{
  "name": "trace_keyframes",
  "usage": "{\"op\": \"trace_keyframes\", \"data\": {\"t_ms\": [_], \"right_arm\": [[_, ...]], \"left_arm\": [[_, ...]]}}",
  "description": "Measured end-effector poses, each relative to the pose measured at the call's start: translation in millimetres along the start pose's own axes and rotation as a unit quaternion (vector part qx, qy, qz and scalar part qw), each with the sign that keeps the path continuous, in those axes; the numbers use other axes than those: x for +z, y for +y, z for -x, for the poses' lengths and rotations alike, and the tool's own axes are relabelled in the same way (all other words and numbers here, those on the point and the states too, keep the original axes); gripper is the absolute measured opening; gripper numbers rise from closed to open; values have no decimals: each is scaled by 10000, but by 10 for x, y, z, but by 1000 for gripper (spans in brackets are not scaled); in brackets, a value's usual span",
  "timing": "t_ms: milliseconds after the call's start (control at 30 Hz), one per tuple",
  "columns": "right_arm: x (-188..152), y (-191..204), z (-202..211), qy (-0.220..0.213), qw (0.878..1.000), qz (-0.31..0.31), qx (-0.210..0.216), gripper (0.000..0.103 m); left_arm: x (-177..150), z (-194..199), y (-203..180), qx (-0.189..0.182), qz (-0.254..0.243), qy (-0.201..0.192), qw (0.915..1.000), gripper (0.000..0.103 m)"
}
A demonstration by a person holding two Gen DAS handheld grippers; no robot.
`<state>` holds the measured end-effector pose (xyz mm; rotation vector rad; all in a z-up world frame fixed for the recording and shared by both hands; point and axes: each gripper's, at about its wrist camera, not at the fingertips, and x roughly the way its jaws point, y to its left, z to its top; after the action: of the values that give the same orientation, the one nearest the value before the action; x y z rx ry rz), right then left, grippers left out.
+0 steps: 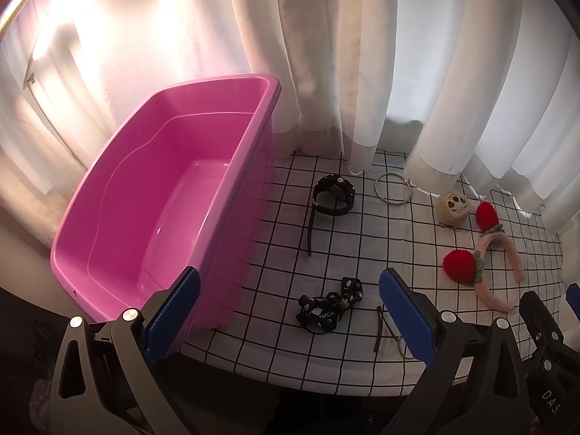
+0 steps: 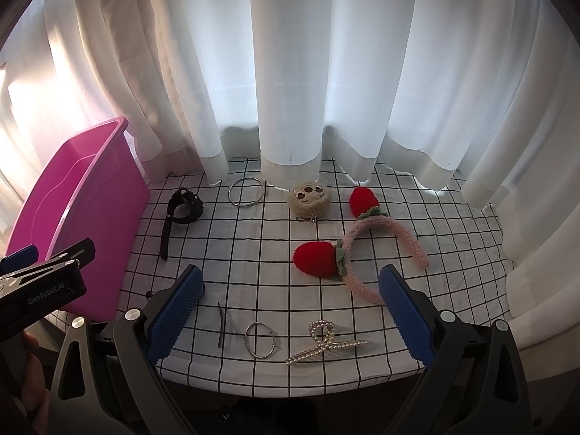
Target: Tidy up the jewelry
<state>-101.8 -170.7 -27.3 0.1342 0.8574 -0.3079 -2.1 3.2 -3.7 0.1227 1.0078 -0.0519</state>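
Pearl hair clip point(image 2: 325, 342) shows only in right wrist view.

One bin point(image 1: 119, 224), two bangles point(image 2: 246, 191) point(image 2: 260, 339).

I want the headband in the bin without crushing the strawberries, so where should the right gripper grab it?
Grip the fuzzy pink band of the headband at its arched top, between the two strawberries, coming straight down with the right gripper. It lies flat, so the thin band fits between open jaws; the strawberries are bulky and soft.
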Motion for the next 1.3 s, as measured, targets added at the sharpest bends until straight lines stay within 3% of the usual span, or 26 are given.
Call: {"op": "trace_keyframes", "data": {"t_ms": [300, 700, 1033, 1300], "right_arm": [[-38, -43, -6, 1, 10000, -26, 24, 93], [-283, -408, -244, 267, 9986, -268, 357, 93], [-535, -884, -716, 571, 9979, -261, 161, 93], [-508, -1183, -1187, 746, 9965, -325, 172, 93]], "left_arm": [[-2, -2, -30, -46, 0, 20, 10000, 97], [-216, -277, -64, -426, 90, 427, 9981, 97], [-576, -861, -279, -696, -47, 819, 9942, 97], [-681, -1397, -401, -664, 89, 821, 9944, 97]]}}
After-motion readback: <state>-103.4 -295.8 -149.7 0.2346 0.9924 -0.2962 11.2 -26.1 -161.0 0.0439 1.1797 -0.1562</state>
